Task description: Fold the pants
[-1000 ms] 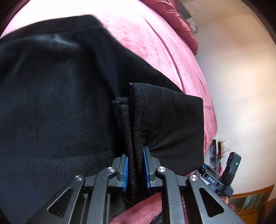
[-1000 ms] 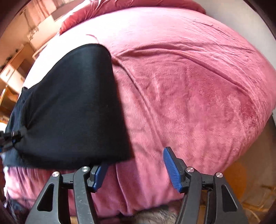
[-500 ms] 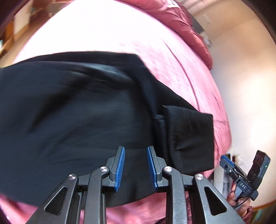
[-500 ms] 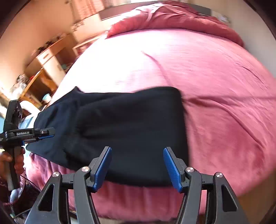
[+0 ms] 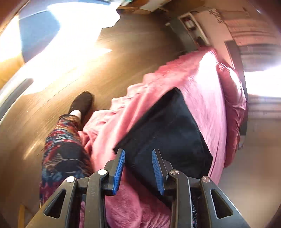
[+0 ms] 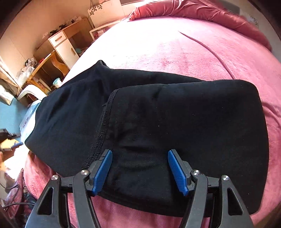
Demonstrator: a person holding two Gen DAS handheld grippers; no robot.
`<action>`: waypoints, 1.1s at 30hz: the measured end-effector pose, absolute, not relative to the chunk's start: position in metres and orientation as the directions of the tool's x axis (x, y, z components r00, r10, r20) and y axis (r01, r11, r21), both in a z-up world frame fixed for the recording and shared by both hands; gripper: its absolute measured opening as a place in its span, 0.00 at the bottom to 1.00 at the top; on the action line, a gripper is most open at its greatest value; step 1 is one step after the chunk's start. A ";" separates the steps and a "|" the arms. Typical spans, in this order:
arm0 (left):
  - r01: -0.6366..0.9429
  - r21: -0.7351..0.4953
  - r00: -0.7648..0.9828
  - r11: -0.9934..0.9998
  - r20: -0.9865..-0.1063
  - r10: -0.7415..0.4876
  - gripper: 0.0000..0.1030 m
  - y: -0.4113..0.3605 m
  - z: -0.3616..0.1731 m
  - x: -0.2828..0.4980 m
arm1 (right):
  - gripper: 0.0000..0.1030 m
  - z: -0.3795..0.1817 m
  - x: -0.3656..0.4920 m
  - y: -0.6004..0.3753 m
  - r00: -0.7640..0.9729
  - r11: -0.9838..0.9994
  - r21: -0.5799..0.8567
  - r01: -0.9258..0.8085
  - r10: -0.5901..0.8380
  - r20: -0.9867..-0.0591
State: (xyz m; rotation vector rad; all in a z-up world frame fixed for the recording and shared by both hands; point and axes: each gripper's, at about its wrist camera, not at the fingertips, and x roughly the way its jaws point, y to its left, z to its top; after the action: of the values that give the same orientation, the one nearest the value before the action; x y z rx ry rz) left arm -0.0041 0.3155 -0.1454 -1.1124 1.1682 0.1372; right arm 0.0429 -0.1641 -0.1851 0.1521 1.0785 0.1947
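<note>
The black pants (image 6: 175, 122) lie folded on the pink bed cover (image 6: 175, 43), with the leg ends laid back over the upper part and a hemmed edge (image 6: 103, 122) on top. My right gripper (image 6: 140, 168) is open and empty, its blue pads just over the near edge of the folded pants. My left gripper (image 5: 138, 170) is open and empty, pulled back and swung toward the side of the bed; the pants (image 5: 168, 133) show past its pads.
The bed cover hangs over the bed side (image 5: 108, 133) to a wooden floor (image 5: 123, 52). The person's patterned trouser leg (image 5: 61, 150) and dark shoe (image 5: 82, 103) stand beside it. A wooden desk and white cabinet (image 6: 61, 47) stand beyond the bed. Pillows (image 6: 193, 10) lie at the head.
My left gripper let go of the pants' folded edge, opened and swung away toward the floor side. My right gripper moved left over the folded pants, still open.
</note>
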 end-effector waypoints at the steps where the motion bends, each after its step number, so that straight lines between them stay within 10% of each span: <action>1: -0.625 -0.627 0.444 0.465 -0.776 -0.448 0.34 0.323 -0.154 -0.009 | 0.65 -0.185 0.043 -0.165 0.459 0.971 0.227 -0.076 0.236 -0.856; 14: -0.663 -0.652 0.439 0.369 -0.737 -0.513 0.43 0.293 -0.207 0.005 | 0.65 -0.178 0.036 -0.173 0.468 0.973 0.220 -0.069 0.227 -0.854; 22: -0.571 -0.657 0.500 0.493 -0.754 -0.426 0.15 0.282 -0.181 0.012 | 0.66 -0.176 0.030 -0.177 0.477 0.974 0.211 -0.078 0.222 -0.850; 33: 0.055 -0.653 0.621 0.755 -0.570 -0.538 0.13 0.165 -0.042 0.038 | 0.66 -0.149 0.030 -0.189 0.520 0.960 0.271 -0.070 0.267 -0.812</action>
State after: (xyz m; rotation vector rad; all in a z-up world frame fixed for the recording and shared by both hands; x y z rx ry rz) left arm 0.0385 0.1649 -0.0420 -0.6386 0.8410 -0.3688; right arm 0.0302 -0.1894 -0.1492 0.2145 1.0062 0.2042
